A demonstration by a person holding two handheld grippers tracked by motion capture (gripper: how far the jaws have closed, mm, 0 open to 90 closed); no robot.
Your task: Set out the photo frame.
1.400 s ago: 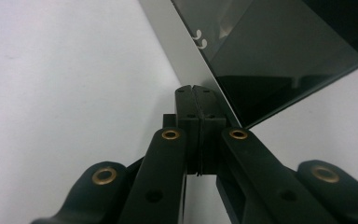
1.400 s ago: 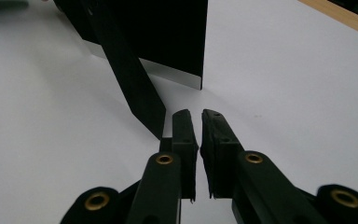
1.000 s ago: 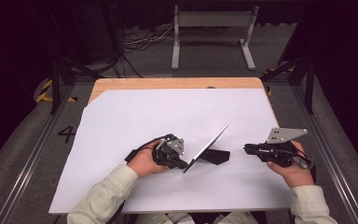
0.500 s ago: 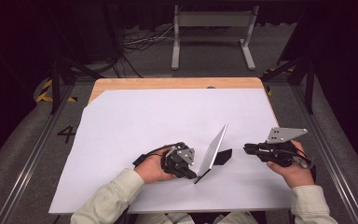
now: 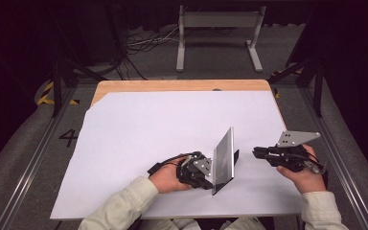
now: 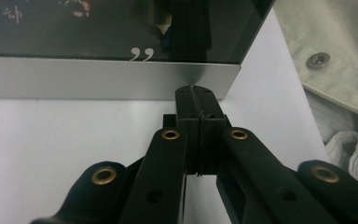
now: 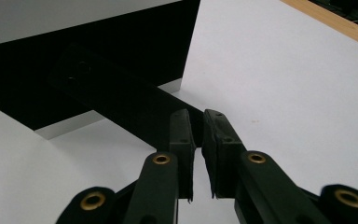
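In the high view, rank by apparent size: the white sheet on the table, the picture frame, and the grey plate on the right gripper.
1. White sheet, by far the largest.
2. Picture frame, standing nearly on edge at the left gripper, so it looks foreshortened.
3. Grey plate on the right gripper, smallest.

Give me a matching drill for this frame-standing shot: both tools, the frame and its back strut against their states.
Things:
1. left tool
2. right tool
3. picture frame
4. black back strut

States:
A. jaws slightly apart, holding nothing
B. stands nearly upright on the white sheet
C. jaws closed, tips at the frame's silver edge
D. juts from the frame's rear toward the right tool

Pairs: 1-C, 2-A, 3-B, 4-D
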